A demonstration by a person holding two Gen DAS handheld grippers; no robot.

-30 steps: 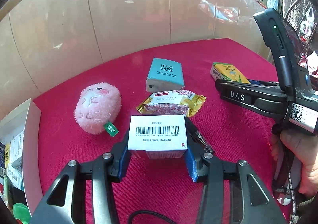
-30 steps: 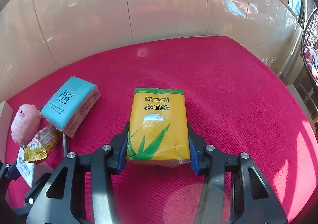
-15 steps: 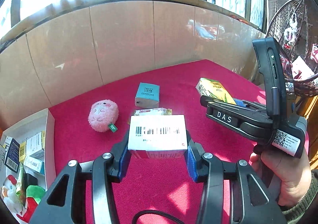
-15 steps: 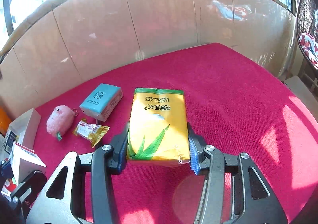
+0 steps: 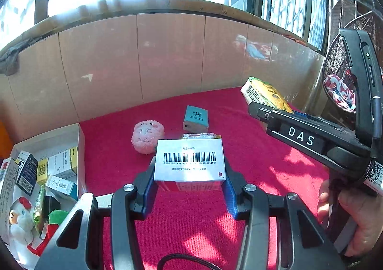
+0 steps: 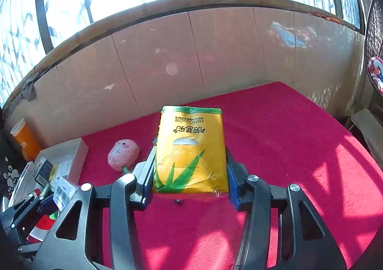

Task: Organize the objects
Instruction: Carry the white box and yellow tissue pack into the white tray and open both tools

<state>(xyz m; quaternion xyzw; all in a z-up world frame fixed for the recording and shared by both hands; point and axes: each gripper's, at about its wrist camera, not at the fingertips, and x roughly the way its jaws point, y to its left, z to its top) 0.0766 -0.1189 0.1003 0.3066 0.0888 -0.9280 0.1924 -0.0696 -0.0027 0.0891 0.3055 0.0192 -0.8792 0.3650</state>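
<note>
Both lifted: left gripper [image 5: 189, 185] clamps barcoded box [image 5: 189, 162], right gripper [image 6: 190, 182] clamps seemingly tissue pack [image 6: 190, 150].

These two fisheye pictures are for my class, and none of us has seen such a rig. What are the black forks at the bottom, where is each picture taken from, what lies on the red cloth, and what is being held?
There is no robot here. A person holds a two-finger gripper in each hand; you can see one hand on a handle. Each gripper carries a camera that looks forward along its fingers, so the black forks are the gripper's own arms.

One picture is from the left gripper, which is shut on a white box with a barcode. The other is from the right gripper, which is shut on a yellow tissue pack. Both are lifted off the red cloth.

On the cloth lie a pink plush, a teal pack and a snack packet. At the left stands a white bin with small boxes and toys in it.
</note>
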